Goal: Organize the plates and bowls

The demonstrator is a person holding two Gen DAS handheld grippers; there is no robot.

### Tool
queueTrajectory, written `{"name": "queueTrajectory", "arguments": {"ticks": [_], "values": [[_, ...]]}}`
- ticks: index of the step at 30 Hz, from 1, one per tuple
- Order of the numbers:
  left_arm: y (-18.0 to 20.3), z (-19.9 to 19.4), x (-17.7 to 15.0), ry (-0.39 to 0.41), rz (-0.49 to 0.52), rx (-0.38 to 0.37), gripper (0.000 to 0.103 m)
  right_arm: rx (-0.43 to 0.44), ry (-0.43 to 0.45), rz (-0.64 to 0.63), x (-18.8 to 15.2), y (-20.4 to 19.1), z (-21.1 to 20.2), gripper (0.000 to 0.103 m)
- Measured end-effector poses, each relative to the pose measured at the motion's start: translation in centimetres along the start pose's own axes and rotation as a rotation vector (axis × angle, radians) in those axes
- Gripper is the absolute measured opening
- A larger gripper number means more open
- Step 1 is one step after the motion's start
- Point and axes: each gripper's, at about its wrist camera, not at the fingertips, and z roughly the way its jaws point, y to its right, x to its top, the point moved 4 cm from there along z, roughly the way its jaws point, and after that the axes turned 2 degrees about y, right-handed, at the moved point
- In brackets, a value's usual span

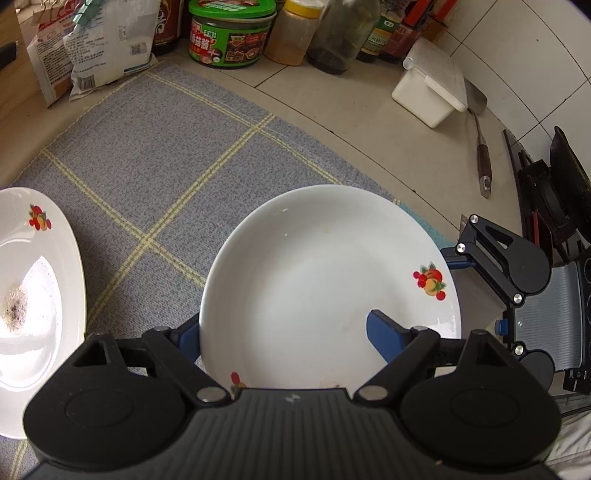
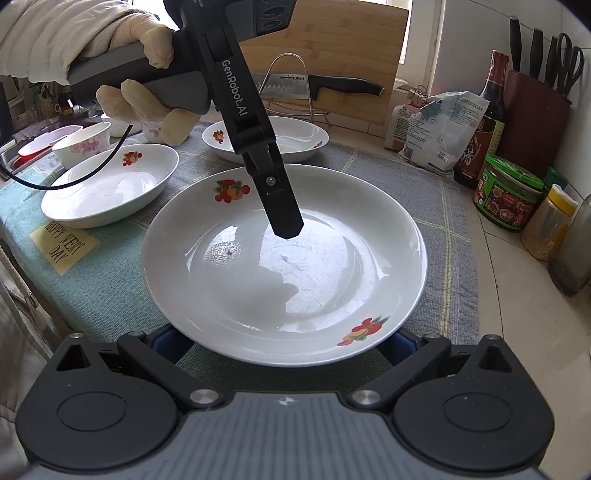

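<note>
A white plate with fruit prints (image 1: 314, 280) (image 2: 332, 258) lies on the grey checked cloth (image 1: 147, 166). My left gripper (image 1: 284, 321) points steeply down at it and stands open, one blue finger (image 1: 384, 332) over the plate's inside and the other outside the near-left rim. Its black finger (image 2: 280, 206) hangs just above the plate's middle. My right gripper (image 2: 288, 343) (image 1: 474, 295) is open at the plate's near edge, both fingers low beside the rim and partly hidden under it. Two similar plates (image 2: 107, 184) (image 2: 295, 140) and a flowered bowl (image 2: 83, 144) sit further left.
Jars, bottles and bags (image 1: 229, 33) line the back wall, with a white box (image 1: 428, 88) and a spatula (image 1: 484, 162) to the right. A knife on a rack (image 2: 317, 86), a cutting board and a knife block (image 2: 535, 110) stand behind. A gloved hand (image 2: 147, 99) holds the left gripper.
</note>
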Motion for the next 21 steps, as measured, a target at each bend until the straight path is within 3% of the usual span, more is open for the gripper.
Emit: {"name": "queueTrajectory", "arguments": {"ticks": [21], "values": [[-3.1, 1.5, 6.1, 0.063, -0.022, 0.025, 0.088, 0.025, -0.050, -0.044, 3.3, 6.4, 3.2, 0.103]]}}
